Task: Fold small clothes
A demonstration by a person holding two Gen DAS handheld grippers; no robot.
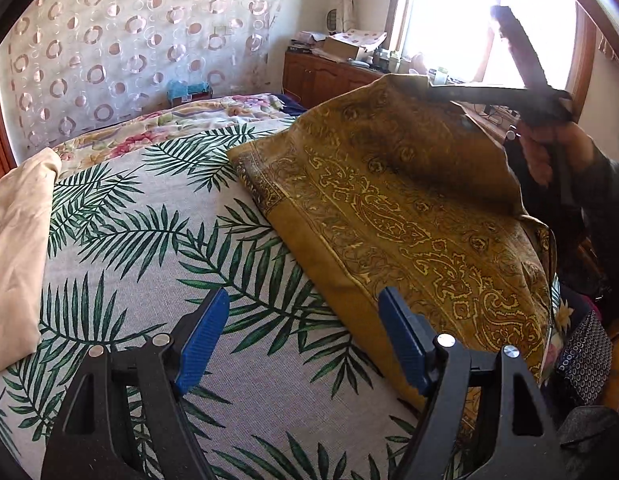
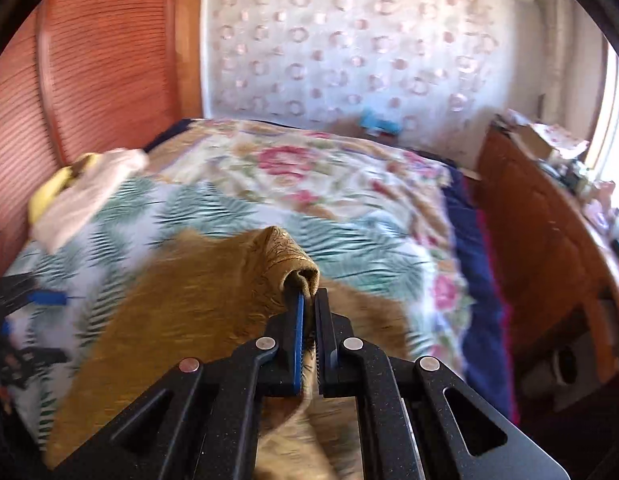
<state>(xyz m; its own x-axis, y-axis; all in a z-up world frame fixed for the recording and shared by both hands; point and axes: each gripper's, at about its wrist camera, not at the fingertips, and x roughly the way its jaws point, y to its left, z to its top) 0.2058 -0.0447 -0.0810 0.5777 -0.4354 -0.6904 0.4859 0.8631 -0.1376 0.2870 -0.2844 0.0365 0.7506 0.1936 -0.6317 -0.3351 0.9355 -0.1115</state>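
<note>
Two claws work over a bed spread with a palm-leaf sheet. The right claw is clenched on a bunched corner of the mustard paisley cloth, lifting it off the bed on the right side; motion blurs that view, and the cloth's near edge runs out of frame. The left claw hangs released above the sheet, its blue pads apart, just beside the cloth's near-left edge. A cream garment, partly cut off, lies far left.

A home bedroom: made bed (leaf-print cover), wooden dresser, window.
</note>
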